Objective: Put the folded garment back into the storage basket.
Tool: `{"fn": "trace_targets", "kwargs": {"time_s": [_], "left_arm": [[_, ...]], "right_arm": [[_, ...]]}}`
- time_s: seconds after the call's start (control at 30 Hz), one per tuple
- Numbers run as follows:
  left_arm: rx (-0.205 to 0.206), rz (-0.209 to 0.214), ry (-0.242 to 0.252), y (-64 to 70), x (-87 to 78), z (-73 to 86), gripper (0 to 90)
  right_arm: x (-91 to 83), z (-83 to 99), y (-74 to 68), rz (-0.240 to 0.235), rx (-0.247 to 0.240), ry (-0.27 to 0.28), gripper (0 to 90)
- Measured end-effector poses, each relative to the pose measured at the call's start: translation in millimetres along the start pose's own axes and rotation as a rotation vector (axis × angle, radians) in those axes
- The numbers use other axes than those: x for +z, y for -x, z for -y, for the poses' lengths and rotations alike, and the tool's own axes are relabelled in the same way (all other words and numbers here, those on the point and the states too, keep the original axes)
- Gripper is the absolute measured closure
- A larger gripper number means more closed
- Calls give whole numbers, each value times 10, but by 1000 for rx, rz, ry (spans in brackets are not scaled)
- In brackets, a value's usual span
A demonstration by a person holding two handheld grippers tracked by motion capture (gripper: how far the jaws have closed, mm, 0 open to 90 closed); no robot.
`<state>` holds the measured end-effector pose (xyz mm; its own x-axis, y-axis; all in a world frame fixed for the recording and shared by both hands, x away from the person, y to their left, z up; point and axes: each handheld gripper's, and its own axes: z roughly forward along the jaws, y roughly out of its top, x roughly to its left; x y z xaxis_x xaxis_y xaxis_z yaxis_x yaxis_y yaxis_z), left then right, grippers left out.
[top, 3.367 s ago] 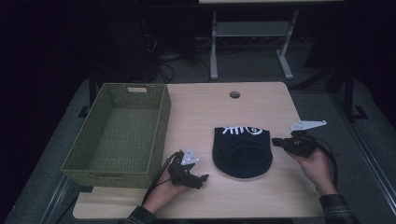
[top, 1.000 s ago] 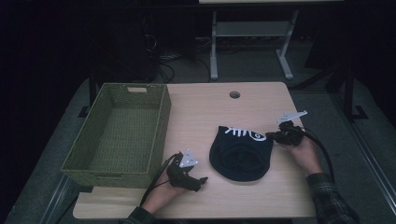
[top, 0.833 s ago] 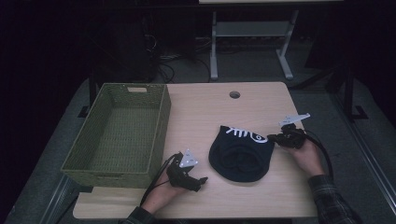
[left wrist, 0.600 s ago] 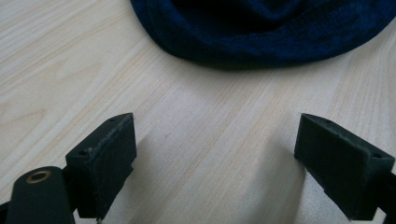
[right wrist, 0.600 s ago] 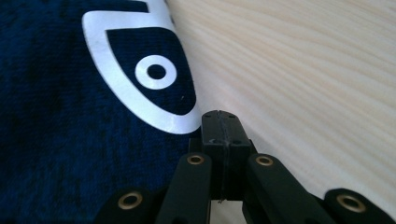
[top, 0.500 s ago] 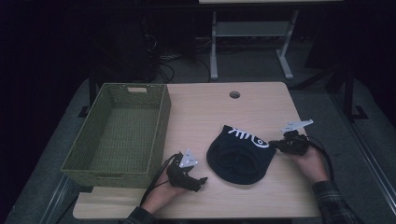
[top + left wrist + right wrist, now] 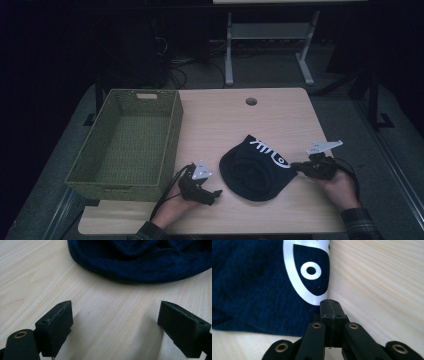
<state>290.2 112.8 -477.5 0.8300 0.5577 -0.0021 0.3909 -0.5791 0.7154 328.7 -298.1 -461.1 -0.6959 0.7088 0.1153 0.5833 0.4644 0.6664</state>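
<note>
My right gripper [image 7: 298,167] sits at the right edge of the dark navy knit cap [image 7: 256,168], its two black jaws pressed flat together in the right gripper view; whether they pinch any cloth between them I cannot tell, though their tips meet the cap's hem right beside the white printed eye motif [image 7: 308,272]. The cap is soft, ribbed and rumpled, lying as a rounded mound on the pale wood-grain table [image 7: 220,120], toward its near right part, with white lettering along its upper edge. My left gripper [image 7: 214,193] rests low on the table just left of the cap, its jaws spread wide with nothing between them; in the left gripper view the blunt, rectangular pads [image 7: 58,325] frame bare wood, and the cap's thick rolled brim curves across the top, apart from them. On the table's left edge stands a rectangular green woven basket [image 7: 170,125], its coarse weave and straight walls plain to see.
</note>
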Motion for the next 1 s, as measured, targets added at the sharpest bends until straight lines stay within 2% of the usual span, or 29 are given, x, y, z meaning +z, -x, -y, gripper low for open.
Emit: {"fn": "trace_targets", "kwargs": {"time_s": [0.3,0.37,0.47,0.5,0.53,0.57,0.73,0.8,0.9,1.0], "left_arm": [[1,1,1,1,-1,2,119],[2,1,1,1,-1,2,119],[2,1,0,0,-2,2,119],[2,2,1,0,-1,2,119],[2,2,1,0,-1,2,119],[1,4,2,-1,-1,3,119],[8,11,1,-10,0,0,117],[9,12,0,-12,0,-2,117],[12,13,0,-16,5,-4,117],[14,13,-1,-18,6,-6,118]], "right_arm": [[-71,135,-196,-14,-9,5,900],[-90,175,-247,-6,-18,7,900],[-123,191,-252,7,-5,22,899],[-185,215,-257,31,11,53,796],[-185,215,-257,31,11,53,796],[-205,228,-263,43,13,63,745],[-294,381,-321,122,40,94,423],[-294,444,-348,132,56,79,336],[-276,507,-375,141,64,77,276],[-255,533,-382,172,48,70,178]]}}
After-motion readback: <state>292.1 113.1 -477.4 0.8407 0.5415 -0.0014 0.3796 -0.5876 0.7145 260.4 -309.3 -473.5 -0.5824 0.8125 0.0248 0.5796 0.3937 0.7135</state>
